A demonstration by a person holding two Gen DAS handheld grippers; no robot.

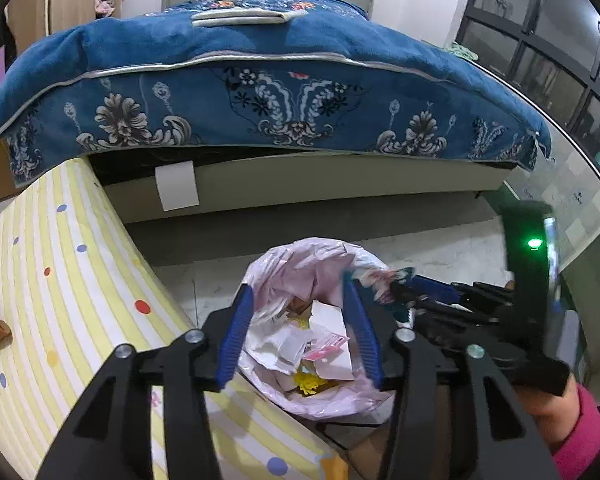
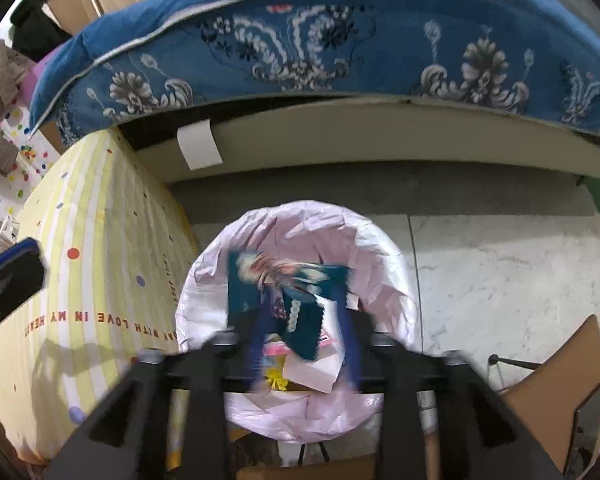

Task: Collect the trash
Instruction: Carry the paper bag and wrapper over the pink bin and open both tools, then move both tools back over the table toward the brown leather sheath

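A trash bin lined with a pink bag point(image 1: 284, 268) point(image 2: 300, 220) stands on the floor below both grippers. White papers point(image 1: 332, 320), a pink packet point(image 1: 326, 346) and something yellow point(image 1: 306, 380) lie inside it. My left gripper point(image 1: 300, 324) hangs open over the bin with nothing between its blue pads. My right gripper point(image 2: 303, 320) point(image 1: 404, 288) is over the bin too, jaws apart. A blurred teal patterned wrapper point(image 2: 296, 300) point(image 1: 380, 278) sits loose between its fingers, above the bin's mouth. One left finger point(image 2: 16, 268) shows at the right wrist view's left edge.
A bed with a blue floral blanket point(image 1: 280, 92) stands just behind the bin. A yellow striped dotted mattress point(image 1: 60, 280) borders the bin on the left. Marble floor point(image 2: 500, 272) lies to the right, with a wooden chair point(image 2: 552, 392) nearby. A hand in a pink sleeve point(image 1: 576, 428) holds the right gripper.
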